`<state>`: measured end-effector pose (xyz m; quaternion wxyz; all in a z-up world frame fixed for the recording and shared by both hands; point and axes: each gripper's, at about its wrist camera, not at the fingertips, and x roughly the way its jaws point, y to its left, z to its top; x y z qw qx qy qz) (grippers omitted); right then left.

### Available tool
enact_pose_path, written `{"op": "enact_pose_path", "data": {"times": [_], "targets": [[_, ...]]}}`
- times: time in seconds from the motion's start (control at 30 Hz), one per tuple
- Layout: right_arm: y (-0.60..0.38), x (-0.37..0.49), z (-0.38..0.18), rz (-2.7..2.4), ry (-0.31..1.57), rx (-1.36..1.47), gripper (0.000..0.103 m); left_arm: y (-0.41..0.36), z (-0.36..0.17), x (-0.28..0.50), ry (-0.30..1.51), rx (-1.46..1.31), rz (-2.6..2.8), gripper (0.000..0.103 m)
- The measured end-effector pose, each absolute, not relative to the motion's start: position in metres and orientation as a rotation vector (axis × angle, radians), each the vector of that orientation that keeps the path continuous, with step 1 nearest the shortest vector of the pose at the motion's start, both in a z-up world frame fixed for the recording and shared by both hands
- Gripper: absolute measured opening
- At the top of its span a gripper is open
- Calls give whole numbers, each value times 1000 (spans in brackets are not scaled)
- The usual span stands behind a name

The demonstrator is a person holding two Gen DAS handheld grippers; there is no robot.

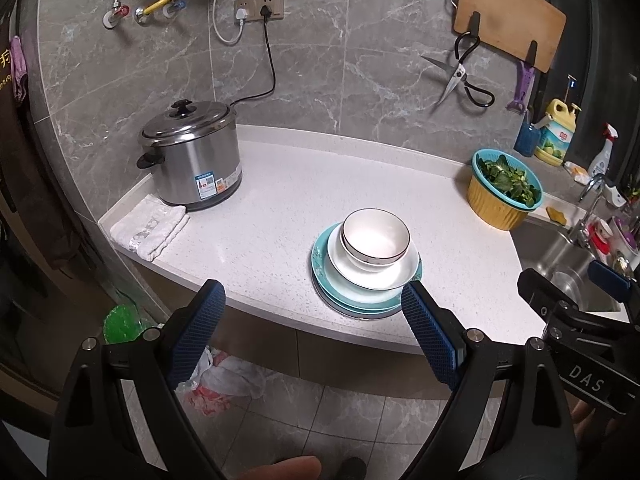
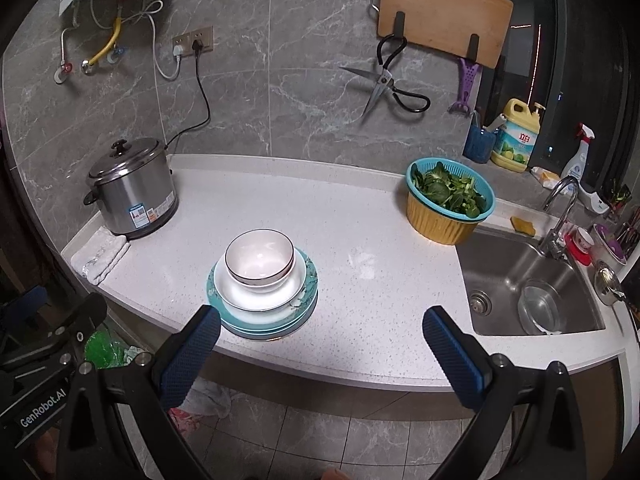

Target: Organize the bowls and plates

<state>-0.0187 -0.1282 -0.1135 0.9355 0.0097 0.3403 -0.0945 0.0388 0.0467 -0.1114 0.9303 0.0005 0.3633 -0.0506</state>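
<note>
A white bowl with a dark rim (image 1: pixel 376 240) (image 2: pixel 260 258) sits in a wider white dish (image 1: pixel 372 276) (image 2: pixel 256 294), on a stack of teal plates (image 1: pixel 348 300) (image 2: pixel 272 320) near the front edge of the white counter (image 1: pixel 280 208) (image 2: pixel 360 272). My left gripper (image 1: pixel 312 300) is open and empty, held off the counter's front edge, its right finger just before the stack. My right gripper (image 2: pixel 322 326) is open and empty too, its left finger in front of the stack's near rim. Part of the right gripper's body shows at the right of the left wrist view.
A steel rice cooker (image 1: pixel 192 156) (image 2: pixel 132 188) stands at the back left beside a folded white cloth (image 1: pixel 150 226) (image 2: pixel 100 258). A yellow-and-teal basket of greens (image 1: pixel 504 188) (image 2: pixel 448 204) stands by the sink (image 2: pixel 528 280). Bottles line the back right. Bags lie on the floor below.
</note>
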Motion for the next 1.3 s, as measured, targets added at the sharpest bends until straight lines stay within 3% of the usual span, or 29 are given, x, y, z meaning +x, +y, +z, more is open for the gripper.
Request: {"op": "enact_pose_path", "data": {"times": [1.3], "targets": [[-142, -23, -99, -218, 681, 5, 103, 35, -101, 36, 767, 27, -103, 90]]}}
